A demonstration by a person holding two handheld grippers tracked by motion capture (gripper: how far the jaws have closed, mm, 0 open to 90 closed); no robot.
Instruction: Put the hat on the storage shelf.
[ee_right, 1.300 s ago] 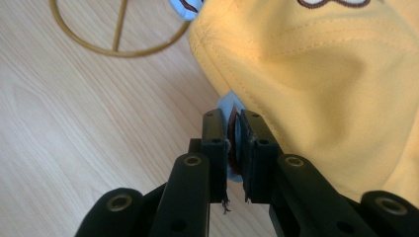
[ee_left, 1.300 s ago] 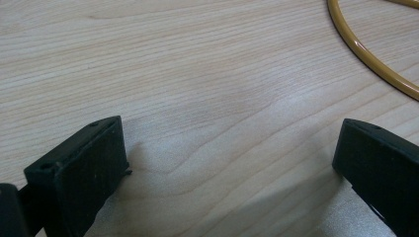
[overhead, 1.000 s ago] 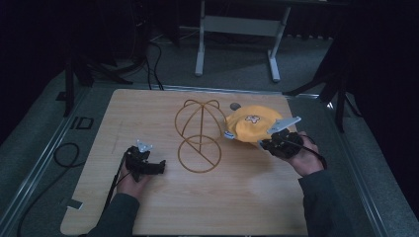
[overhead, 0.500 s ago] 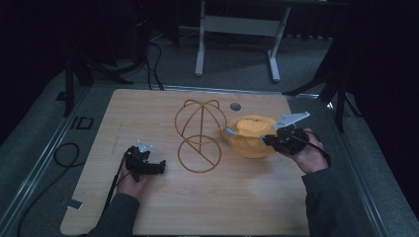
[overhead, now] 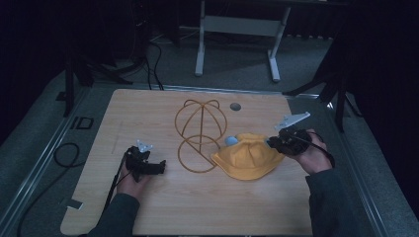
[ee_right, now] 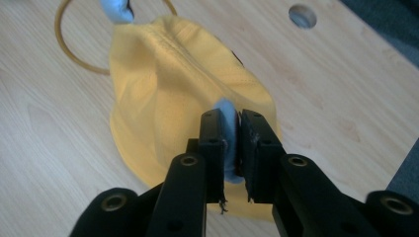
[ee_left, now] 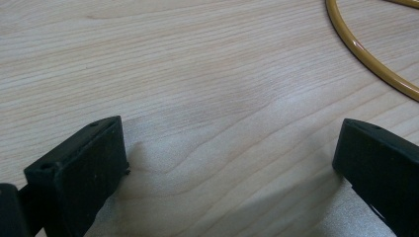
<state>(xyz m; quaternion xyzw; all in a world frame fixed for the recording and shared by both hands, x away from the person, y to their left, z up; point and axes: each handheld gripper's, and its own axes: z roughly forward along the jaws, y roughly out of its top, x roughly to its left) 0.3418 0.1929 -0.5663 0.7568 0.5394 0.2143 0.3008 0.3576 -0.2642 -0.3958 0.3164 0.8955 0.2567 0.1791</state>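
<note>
In the high view, a wooden table (overhead: pixel 163 207) is seen from above, with a round hole (overhead: pixel 235 106) near its far edge. A wire stand (overhead: pixel 200 134) of yellow-brown wire stands near the middle, its domed frame rising over a ring that lies flat on the wood. A yellow hat (overhead: pixel 247 157) lies just right of the stand, its edge touching or overlapping the ring. A small blue ear (overhead: pixel 230 140) is seen at the hat's far left edge. The right gripper (overhead: pixel 274 143) is held at the hat's right edge by the right hand (overhead: pixel 311 154). The left gripper (overhead: pixel 157 168) is held low over the table by the left hand (overhead: pixel 129 180), well apart from the hat and left of the stand's ring. Cables (overhead: pixel 64 153) lie on the floor beside the table.

In the left gripper view, the two black jaws are seen wide apart with bare wood between them. A curve of the stand's ring (ee_left: pixel 370 59) crosses the upper right corner.

In the right gripper view, the jaws are pressed together on a second blue ear (ee_right: pixel 228 133) at the near edge of the hat (ee_right: pixel 163 89). The hat is spread on the table beyond the jaws, with the other ear (ee_right: pixel 116 10) at its far end by the ring (ee_right: pixel 74 54). The hole (ee_right: pixel 302 16) is seen at the upper right.
</note>
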